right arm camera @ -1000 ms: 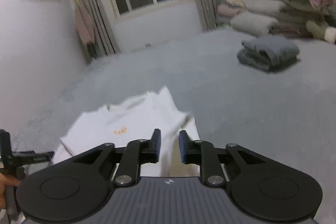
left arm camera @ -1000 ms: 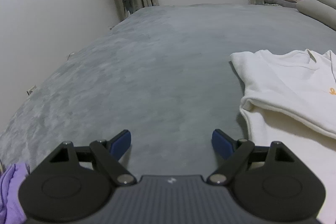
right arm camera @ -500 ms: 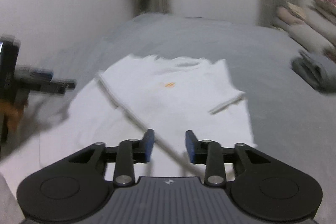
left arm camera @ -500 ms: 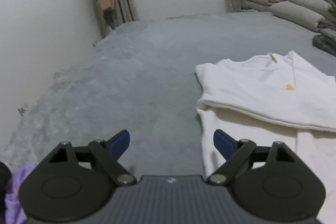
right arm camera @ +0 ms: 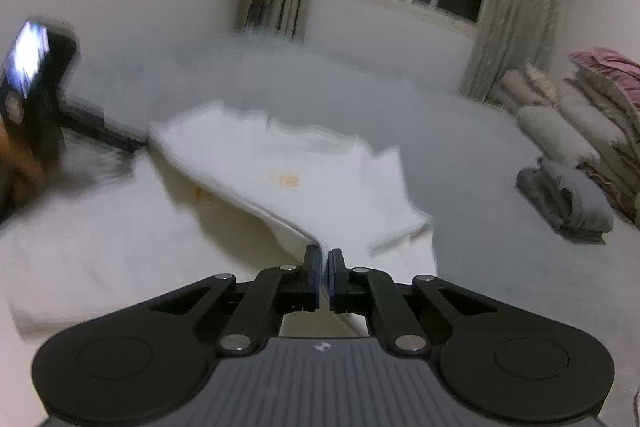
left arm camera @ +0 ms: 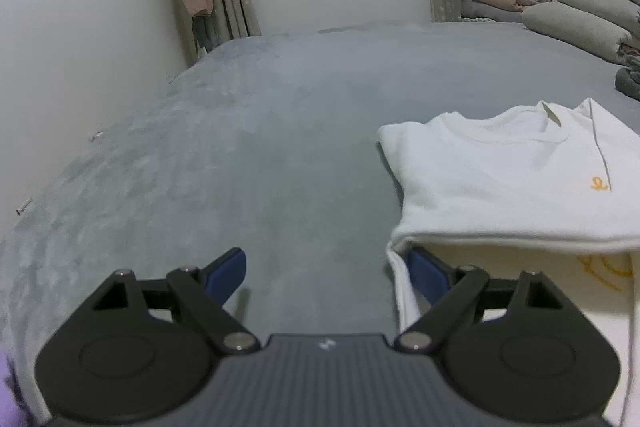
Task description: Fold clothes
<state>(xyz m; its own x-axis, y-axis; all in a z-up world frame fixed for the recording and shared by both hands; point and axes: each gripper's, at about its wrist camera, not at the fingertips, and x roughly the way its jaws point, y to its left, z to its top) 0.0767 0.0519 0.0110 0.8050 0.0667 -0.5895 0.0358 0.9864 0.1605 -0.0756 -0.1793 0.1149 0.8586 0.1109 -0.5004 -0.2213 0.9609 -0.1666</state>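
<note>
The right claw (right arm camera: 324, 261) has just been closing and now pinches the lifted hem edge of the white T-shirt (right arm camera: 304, 179). The left claw (left arm camera: 324, 269) gapes wide, its right finger tucked under the shirt's raised fold at 3 o'clock, gripping nothing. To fold well, I judge the left should close on that corner so both lift evenly. The shirt lies on the grey carpet (left arm camera: 240, 155), half doubled over, small orange logo showing.
</note>
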